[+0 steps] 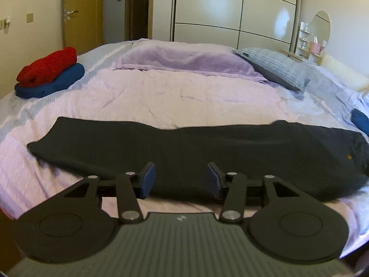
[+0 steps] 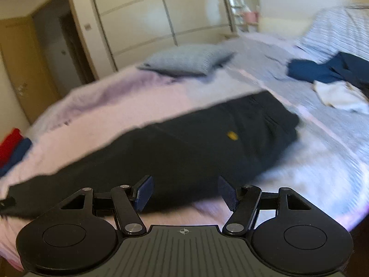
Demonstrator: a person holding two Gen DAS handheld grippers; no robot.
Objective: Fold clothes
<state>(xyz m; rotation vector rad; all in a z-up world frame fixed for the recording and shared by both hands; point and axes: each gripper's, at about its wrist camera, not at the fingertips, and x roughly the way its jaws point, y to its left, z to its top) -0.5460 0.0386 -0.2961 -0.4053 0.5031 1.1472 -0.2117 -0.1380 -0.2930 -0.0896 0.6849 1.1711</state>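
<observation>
Left wrist view: a dark garment lies in a long band across the near part of the bed, the left tool above its near edge with fingers spread and empty. A red and a blue folded piece are stacked at far left. Right wrist view: the right tool, likewise spread and empty, hovers over the same garment; loose clothes lie beyond. Risk: pinching only the top layer would likely pull the band apart.

A long garment is laid across the near part of the bed. Two folded items are stacked at the far left, a pillow lies behind to the right, and what seems a loose heap of clothes is seen further right.
</observation>
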